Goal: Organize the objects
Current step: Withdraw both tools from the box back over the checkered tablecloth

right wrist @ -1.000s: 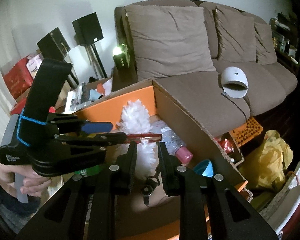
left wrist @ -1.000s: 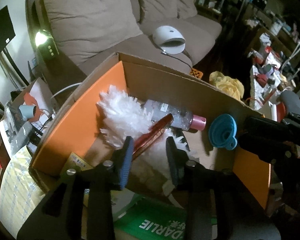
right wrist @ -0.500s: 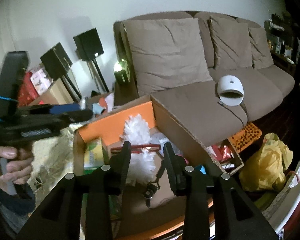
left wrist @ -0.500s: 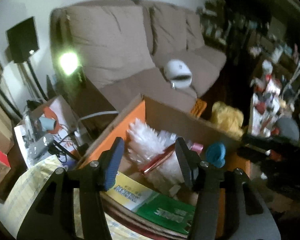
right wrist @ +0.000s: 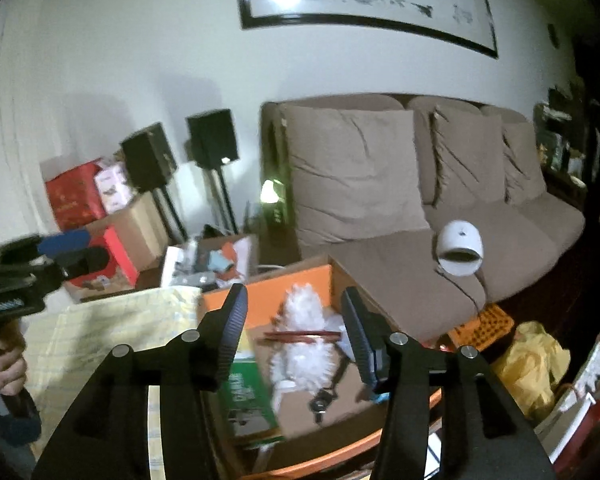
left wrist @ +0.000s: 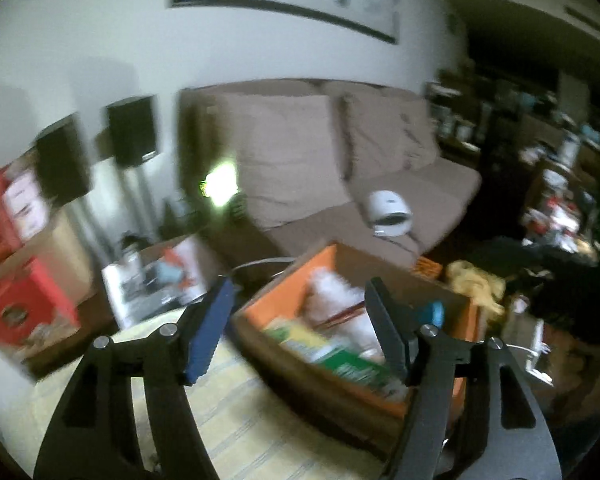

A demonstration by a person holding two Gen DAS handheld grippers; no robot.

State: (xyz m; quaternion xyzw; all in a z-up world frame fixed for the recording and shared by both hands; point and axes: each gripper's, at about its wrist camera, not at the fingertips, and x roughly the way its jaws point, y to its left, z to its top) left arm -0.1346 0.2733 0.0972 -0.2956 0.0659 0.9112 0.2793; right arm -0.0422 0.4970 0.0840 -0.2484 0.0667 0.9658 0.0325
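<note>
Both sets of jaws are spread wide and nothing is gripped in either: the left gripper (left wrist: 298, 320) is seen with its blue pad and dark pad far apart, and the right gripper (right wrist: 294, 332) is parted just as widely. The cardboard box (right wrist: 300, 280), orange inside, is framed between and just beyond the right jaws, and ahead and slightly to the right of the left jaws. Inside it a white fluffy duster (right wrist: 304, 320) can be seen with a slim red item (right wrist: 302, 335) laid across it, a green carton (right wrist: 240, 388) lying nearer the jaws, and a blue funnel (left wrist: 434, 312) glimpsed behind the left gripper's right-hand pad. The left view is heavily smeared, so fine detail there cannot be trusted. The risks are judged as follows: with that much blur, a reach aimed from the left could be misjudged and the box wall clipped, and the box nudged along the yellow checked cloth (right wrist: 100, 332) on the surface. The red item is perched loosely on soft fibres and could be knocked off or buried if the duster is disturbed. With both tools near the same box, a collision between them is also possible.
</note>
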